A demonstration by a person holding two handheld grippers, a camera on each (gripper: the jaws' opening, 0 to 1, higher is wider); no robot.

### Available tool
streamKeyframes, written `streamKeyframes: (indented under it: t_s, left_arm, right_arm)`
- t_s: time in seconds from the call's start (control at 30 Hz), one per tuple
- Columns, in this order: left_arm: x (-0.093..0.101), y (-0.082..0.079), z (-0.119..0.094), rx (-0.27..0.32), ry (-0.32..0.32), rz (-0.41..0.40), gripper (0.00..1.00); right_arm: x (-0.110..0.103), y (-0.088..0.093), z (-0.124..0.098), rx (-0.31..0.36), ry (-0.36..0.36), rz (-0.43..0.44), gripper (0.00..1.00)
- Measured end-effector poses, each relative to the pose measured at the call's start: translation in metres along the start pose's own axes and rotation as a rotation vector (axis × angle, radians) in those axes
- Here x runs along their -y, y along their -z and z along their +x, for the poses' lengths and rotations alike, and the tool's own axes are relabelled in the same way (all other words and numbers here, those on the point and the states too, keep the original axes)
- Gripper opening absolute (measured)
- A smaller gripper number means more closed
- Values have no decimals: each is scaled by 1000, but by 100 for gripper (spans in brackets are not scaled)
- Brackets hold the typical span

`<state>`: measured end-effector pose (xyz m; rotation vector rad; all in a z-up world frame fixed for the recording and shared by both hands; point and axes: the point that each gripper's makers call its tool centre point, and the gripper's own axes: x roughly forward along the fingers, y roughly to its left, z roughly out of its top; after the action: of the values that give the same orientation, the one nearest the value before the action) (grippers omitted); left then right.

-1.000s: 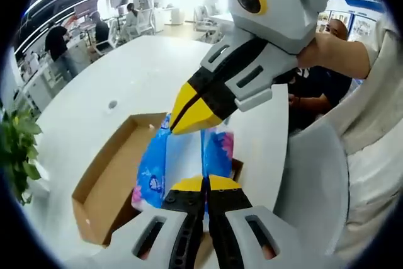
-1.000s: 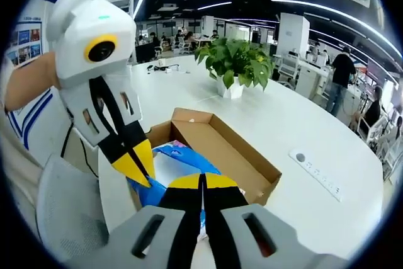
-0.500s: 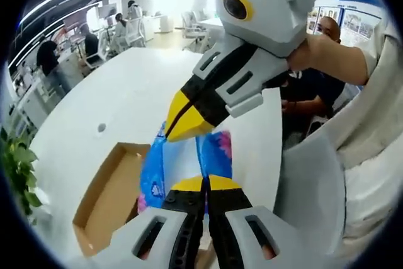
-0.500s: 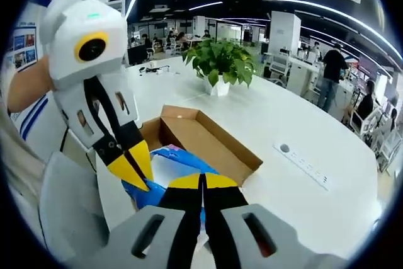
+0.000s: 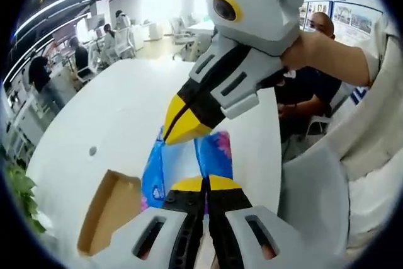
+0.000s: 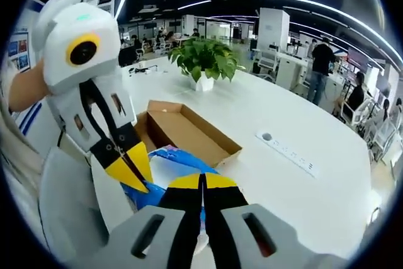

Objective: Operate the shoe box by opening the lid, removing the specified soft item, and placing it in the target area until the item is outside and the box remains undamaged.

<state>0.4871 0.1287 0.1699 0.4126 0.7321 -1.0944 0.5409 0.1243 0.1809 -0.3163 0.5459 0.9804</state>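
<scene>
While both of my tools pinch it, the blue-and-white soft plastic-wrapped pack (image 5: 182,162) hangs above the white desk (image 6: 302,200), clear of the box. Left gripper (image 5: 204,184): yellow tips together, clamped on the pack's near edge. Right gripper (image 6: 203,182): likewise closed on the pack (image 6: 167,171). Open brown cardboard shoe box (image 6: 186,133): on the desk beyond the pack, no lid on it that I can see; one corner (image 5: 110,209) in the left gripper view. Potted green plant (image 6: 203,64): behind the box. White power strip (image 6: 286,152): right of it.
</scene>
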Motion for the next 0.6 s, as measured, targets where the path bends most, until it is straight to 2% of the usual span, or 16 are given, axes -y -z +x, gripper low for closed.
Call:
streamKeyframes:
  t_s: [0.6]
  left_arm:
    - [6, -40, 43, 26, 48, 48, 0]
  right_arm:
    - [44, 19, -26, -12, 60, 24, 0]
